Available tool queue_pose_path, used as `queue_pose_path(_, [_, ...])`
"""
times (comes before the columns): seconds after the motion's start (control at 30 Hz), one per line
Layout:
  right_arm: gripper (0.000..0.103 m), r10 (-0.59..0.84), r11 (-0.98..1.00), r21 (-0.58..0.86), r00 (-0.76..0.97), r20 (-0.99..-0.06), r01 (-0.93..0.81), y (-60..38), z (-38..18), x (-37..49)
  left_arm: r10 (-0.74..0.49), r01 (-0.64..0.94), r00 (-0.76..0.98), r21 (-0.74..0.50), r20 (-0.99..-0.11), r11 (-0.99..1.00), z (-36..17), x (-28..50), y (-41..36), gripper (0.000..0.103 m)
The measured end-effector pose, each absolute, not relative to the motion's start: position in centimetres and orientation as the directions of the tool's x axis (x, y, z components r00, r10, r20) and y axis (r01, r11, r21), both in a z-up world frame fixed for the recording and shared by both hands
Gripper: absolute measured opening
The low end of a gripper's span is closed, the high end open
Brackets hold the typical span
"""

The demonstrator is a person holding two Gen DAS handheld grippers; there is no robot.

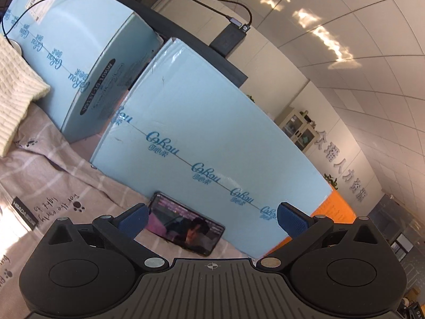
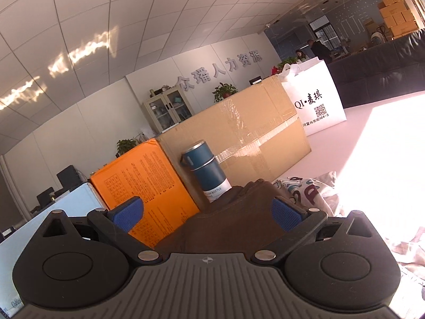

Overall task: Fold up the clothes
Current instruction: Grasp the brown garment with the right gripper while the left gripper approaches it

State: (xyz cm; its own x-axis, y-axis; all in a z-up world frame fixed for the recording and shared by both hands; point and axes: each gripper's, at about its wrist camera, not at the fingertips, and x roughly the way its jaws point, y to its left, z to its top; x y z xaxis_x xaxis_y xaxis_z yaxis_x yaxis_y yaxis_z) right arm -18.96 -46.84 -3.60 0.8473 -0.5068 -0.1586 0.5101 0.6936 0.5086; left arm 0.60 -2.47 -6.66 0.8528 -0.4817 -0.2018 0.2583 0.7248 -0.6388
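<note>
A cream ribbed knit garment (image 1: pixel 16 85) lies at the far left on the checked grey bedsheet (image 1: pixel 61 175). My left gripper (image 1: pixel 212 219) is open and empty above the sheet, pointing at a phone (image 1: pixel 186 224) and light blue boxes. My right gripper (image 2: pixel 207 214) is open, with a dark brown garment (image 2: pixel 233 218) lying between and below its blue pads (image 2: pixel 285 212); I cannot tell whether it touches them. A patterned white cloth (image 2: pixel 305 188) lies beyond it to the right.
Two light blue cartons (image 1: pixel 202 133) stand behind the phone with a charger and cable (image 1: pixel 231 36) on a dark ledge. An orange box (image 2: pixel 143 183), a blue bottle (image 2: pixel 207 170), a large cardboard box (image 2: pixel 247 130) and a white bag (image 2: pixel 313 98) stand ahead of the right gripper.
</note>
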Motion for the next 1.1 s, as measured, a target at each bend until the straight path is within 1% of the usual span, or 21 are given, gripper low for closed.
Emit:
queue_pose_path(0.1, [0.103, -0.504, 0.673, 0.535, 0.846, -0.172, 0.51, -49.6, -4.7, -19.3, -0.546, 0.291, 0.813, -0.669, -0.205, 0.684, -8.6, 0.4, -4.7, 0.103])
queue_pose_path(0.17, [0.103, -0.496, 0.678, 0.537, 0.851, -0.171, 0.503, -51.1, -5.4, -19.6, -0.597, 0.361, 0.782, -0.652, -0.178, 0.666, -9.7, 0.0, -7.2, 0.103])
queue_pose_path(0.3, [0.103, -0.472, 0.711, 0.494, 0.86, -0.192, 0.501, -53.6, -7.1, -19.2, -0.696, 0.494, 0.706, -0.614, -0.13, 0.616, -11.9, -0.9, -12.2, 0.103])
queue_pose_path(0.33, [0.103, -0.47, 0.716, 0.485, 0.861, -0.196, 0.502, -54.1, -7.6, -19.1, -0.73, 0.518, 0.672, -0.623, -0.127, 0.585, -12.1, -0.8, -13.3, 0.103])
queue_pose_path(0.4, [0.103, -0.457, 0.718, 0.49, 0.866, -0.204, 0.495, -55.3, -8.6, -19.1, -0.804, 0.542, 0.584, -0.683, -0.114, 0.491, -12.6, -0.2, -15.2, 0.103])
queue_pose_path(0.5, [0.103, -0.409, 0.689, 0.564, 0.887, -0.216, 0.455, -57.2, -10.2, -19.3, -0.884, 0.49, 0.457, -0.801, -0.1, 0.344, -14.0, 1.3, -18.6, 0.103])
queue_pose_path(0.57, [0.103, -0.361, 0.652, 0.633, 0.905, -0.226, 0.418, -58.6, -11.5, -19.5, -0.909, 0.441, 0.403, -0.848, -0.104, 0.293, -15.1, 2.2, -20.8, 0.103])
queue_pose_path(0.7, [0.103, -0.311, 0.613, 0.697, 0.925, -0.22, 0.372, -59.7, -12.4, -19.5, -0.937, 0.272, 0.329, -0.938, -0.118, 0.214, -18.0, 3.3, -24.0, 0.103])
queue_pose_path(0.8, [0.103, -0.281, 0.589, 0.732, 0.936, -0.212, 0.342, -60.3, -12.8, -19.4, -0.936, 0.31, 0.334, -0.926, -0.108, 0.217, -18.2, 3.4, -25.4, 0.103])
queue_pose_path(0.97, [0.103, -0.231, 0.547, 0.784, 0.953, -0.195, 0.293, -61.2, -13.5, -19.2, -0.948, 0.337, 0.291, -0.913, -0.131, 0.229, -18.4, 4.8, -27.6, 0.103])
queue_pose_path(1.03, [0.103, -0.21, 0.547, 0.788, 0.958, -0.196, 0.282, -61.1, -13.5, -19.1, -0.95, 0.35, 0.279, -0.906, -0.141, 0.237, -18.4, 5.4, -28.3, 0.103])
queue_pose_path(1.1, [0.103, -0.189, 0.547, 0.792, 0.962, -0.197, 0.27, -60.9, -13.6, -19.0, -0.952, 0.345, 0.277, -0.911, -0.131, 0.226, -18.5, 5.6, -28.3, 0.103])
